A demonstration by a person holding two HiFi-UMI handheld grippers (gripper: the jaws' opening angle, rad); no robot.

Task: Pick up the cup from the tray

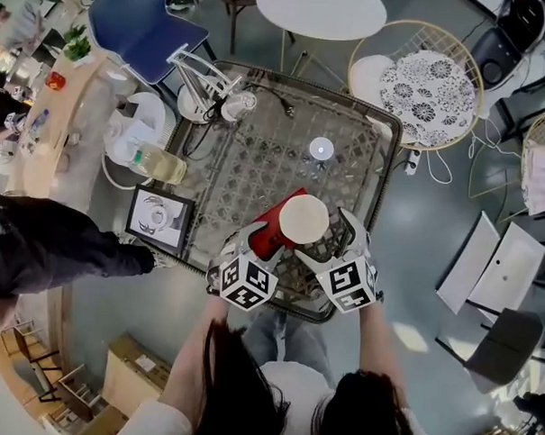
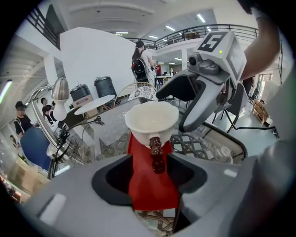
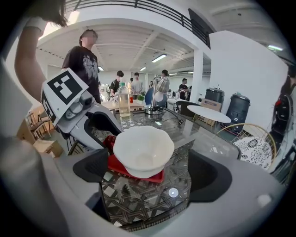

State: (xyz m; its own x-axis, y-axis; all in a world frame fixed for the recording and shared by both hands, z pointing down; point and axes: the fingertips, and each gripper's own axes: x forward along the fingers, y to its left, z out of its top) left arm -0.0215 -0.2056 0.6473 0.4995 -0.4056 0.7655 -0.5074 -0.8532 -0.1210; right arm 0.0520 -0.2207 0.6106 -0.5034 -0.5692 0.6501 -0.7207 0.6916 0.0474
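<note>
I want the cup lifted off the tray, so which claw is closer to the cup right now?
Right. The right claw stands open with the cup between its jaws, untouched. The left claw clamps the red tray, the cup beyond its tips.

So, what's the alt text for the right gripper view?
A white scalloped ceramic cup stands on a red square tray on a woven-pattern glass table, ahead of the open right tongs. The left tongs are at the tray's left.
</note>
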